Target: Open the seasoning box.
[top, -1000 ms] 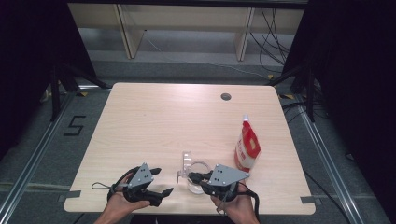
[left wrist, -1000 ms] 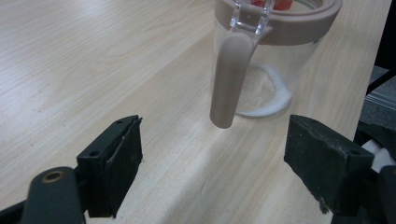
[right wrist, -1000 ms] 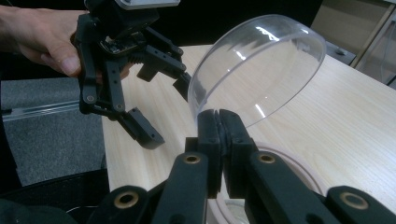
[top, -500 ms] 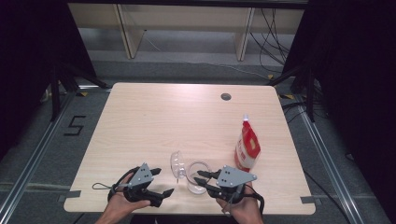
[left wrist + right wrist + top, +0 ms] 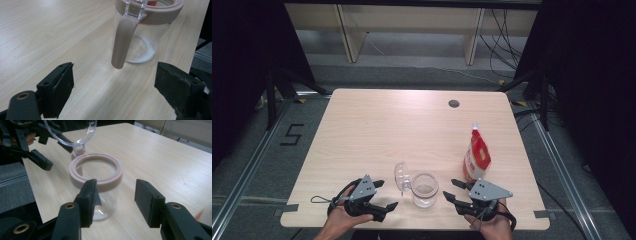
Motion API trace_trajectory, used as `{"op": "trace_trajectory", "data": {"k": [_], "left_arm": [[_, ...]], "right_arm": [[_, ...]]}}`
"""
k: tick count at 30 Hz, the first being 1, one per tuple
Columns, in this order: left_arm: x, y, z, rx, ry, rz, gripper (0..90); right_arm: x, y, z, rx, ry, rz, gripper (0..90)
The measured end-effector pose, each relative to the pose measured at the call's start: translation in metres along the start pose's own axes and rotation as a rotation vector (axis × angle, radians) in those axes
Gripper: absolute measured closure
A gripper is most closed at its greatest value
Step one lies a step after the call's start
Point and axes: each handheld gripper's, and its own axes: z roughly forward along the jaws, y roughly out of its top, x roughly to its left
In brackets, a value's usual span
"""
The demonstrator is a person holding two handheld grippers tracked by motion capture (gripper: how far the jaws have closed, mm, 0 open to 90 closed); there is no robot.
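Observation:
A clear glass jar (image 5: 424,189) with a pinkish rim ring (image 5: 96,171) stands near the table's front edge. Its clear hinged lid (image 5: 400,176) is swung open, up and to the left. A pinkish clasp lever (image 5: 122,42) hangs down the jar's side (image 5: 150,37). My left gripper (image 5: 387,194) is open just left of the jar, empty (image 5: 115,82). My right gripper (image 5: 450,190) is open just right of the jar, a little apart from it (image 5: 115,192). The lid (image 5: 72,132) and the left gripper (image 5: 32,147) show beyond the jar.
A red and white pouch (image 5: 476,154) with a spout stands upright right of the jar, just behind my right gripper. A small round hole (image 5: 454,103) lies at the back of the wooden table (image 5: 377,130). Shelving stands behind the table.
The right gripper has drawn back to the right, away from the jar. The lid has swung further open to the left. The left gripper has barely moved.

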Motion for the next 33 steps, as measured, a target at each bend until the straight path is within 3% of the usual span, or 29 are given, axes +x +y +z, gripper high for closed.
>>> {"op": "trace_trajectory", "data": {"k": [1,6,7,8,10,14,16,18,22,24,26,32,33], "left_arm": [[0.0,0.0,0.0,-0.001,0.001,0.001,15.4],[0.001,0.001,0.0,0.002,0.007,0.001,15.4],[-0.001,0.0,0.0,0.001,0.009,-0.028,15.4],[-0.001,0.0,0.0,0.001,0.009,-0.03,15.4],[-0.001,0.0,0.0,0.001,0.01,-0.032,15.4],[0.001,0.001,0.0,-0.008,0.02,-0.017,15.4],[0.001,0.002,0.0,-0.006,0.013,-0.021,15.4],[0.001,0.002,0.0,-0.004,0.013,-0.03,15.4],[0.001,0.002,0.0,-0.005,0.016,-0.031,15.4],[0.0,0.002,0.0,-0.01,0.02,-0.042,15.4],[0.001,0.002,0.0,-0.014,0.023,-0.043,15.4],[0.0,0.002,0.002,-0.016,0.019,-0.05,15.4],[0.0,0.002,0.001,-0.012,0.022,-0.049,15.4]], "right_arm": [[0.0,-0.001,-0.002,0.004,-0.005,0.022,51.9],[-0.008,-0.008,-0.011,0.011,-0.039,0.031,49.0],[-0.009,-0.009,-0.012,0.012,-0.04,0.032,49.0],[-0.01,-0.01,-0.015,0.026,-0.034,0.049,48.8],[-0.012,-0.013,-0.017,0.021,-0.044,0.044,47.3],[-0.014,-0.021,-0.022,0.064,-0.061,0.086,44.1],[-0.018,-0.025,-0.024,0.069,-0.06,0.076,43.6],[-0.018,-0.027,-0.027,0.073,-0.065,0.109,43.3],[-0.023,-0.032,-0.035,0.074,-0.089,0.122,41.8],[-0.02,-0.034,-0.038,0.092,-0.092,0.183,41.5],[-0.026,-0.037,-0.04,0.083,-0.097,0.146,41.0],[-0.025,-0.043,-0.047,0.111,-0.16,0.204,37.9],[-0.028,-0.044,-0.047,0.106,-0.166,0.181,37.8]]}}
